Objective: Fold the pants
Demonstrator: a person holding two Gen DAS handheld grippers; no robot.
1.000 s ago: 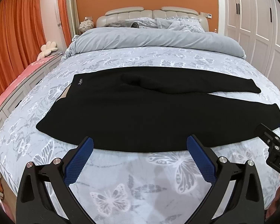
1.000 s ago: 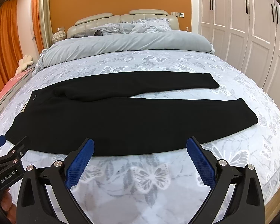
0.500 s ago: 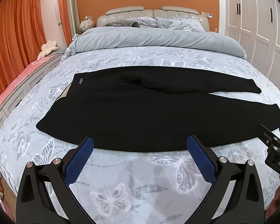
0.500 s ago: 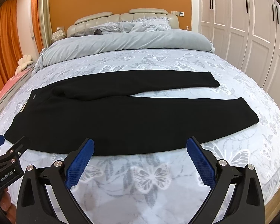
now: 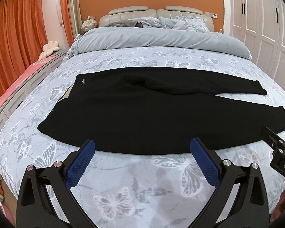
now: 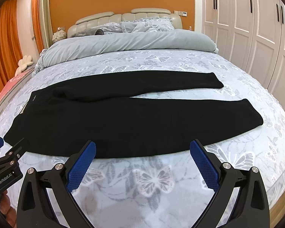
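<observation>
Black pants (image 5: pixel 142 114) lie flat across the bed, waistband at the left, both legs stretching right; they also show in the right wrist view (image 6: pixel 123 117). The far leg lies apart from the near leg at the cuffs. My left gripper (image 5: pixel 142 150) is open and empty, just above the bed at the pants' near edge. My right gripper (image 6: pixel 142 150) is open and empty, likewise at the near edge, further right. Each gripper shows at the edge of the other's view: the right one (image 5: pixel 275 142), the left one (image 6: pixel 7 152).
The bed (image 5: pixel 142 180) has a grey butterfly-print cover. A folded grey duvet (image 5: pixel 157 38) and pillows lie at the head. Orange curtains (image 5: pixel 13 41) and a low pink-topped cabinet are at the left. White wardrobe doors (image 6: pixel 256 28) are at the right.
Both grippers have shifted only slightly; the pants lie as before and both jaws stay open.
</observation>
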